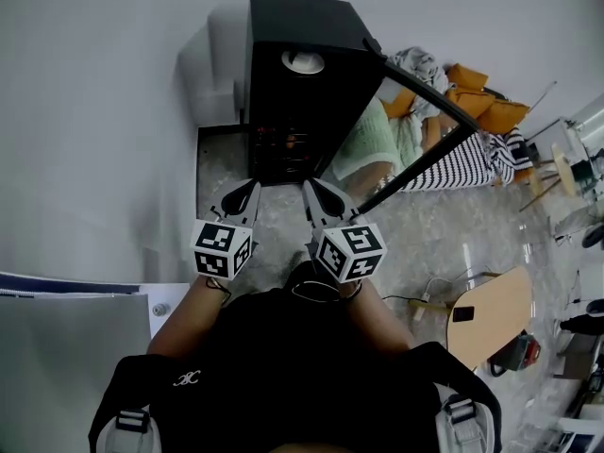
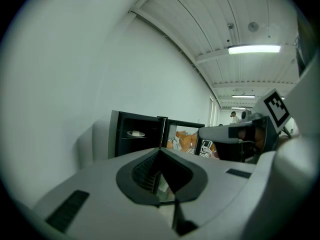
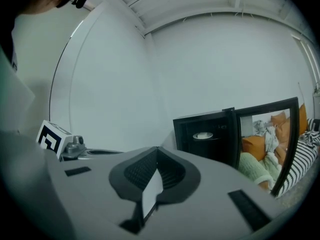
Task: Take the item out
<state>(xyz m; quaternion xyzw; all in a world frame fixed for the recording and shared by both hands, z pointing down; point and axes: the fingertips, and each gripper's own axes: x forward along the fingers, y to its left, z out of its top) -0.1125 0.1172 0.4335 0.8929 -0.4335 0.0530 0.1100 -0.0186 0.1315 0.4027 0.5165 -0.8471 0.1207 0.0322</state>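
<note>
Your left gripper (image 1: 251, 189) and right gripper (image 1: 311, 189) point ahead, each with jaws pressed together and empty. Farther off, inside the black box-shaped cabinet (image 1: 302, 22), whose glass door (image 1: 429, 92) is open to the right, the white round dish (image 1: 303, 61) lies flat on a high shelf, showing no long axis.

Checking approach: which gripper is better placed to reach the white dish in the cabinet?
Probably right: right gripper fronts the white dish; left gripper sits left, at the black cabinet edge. Both shut.
</note>
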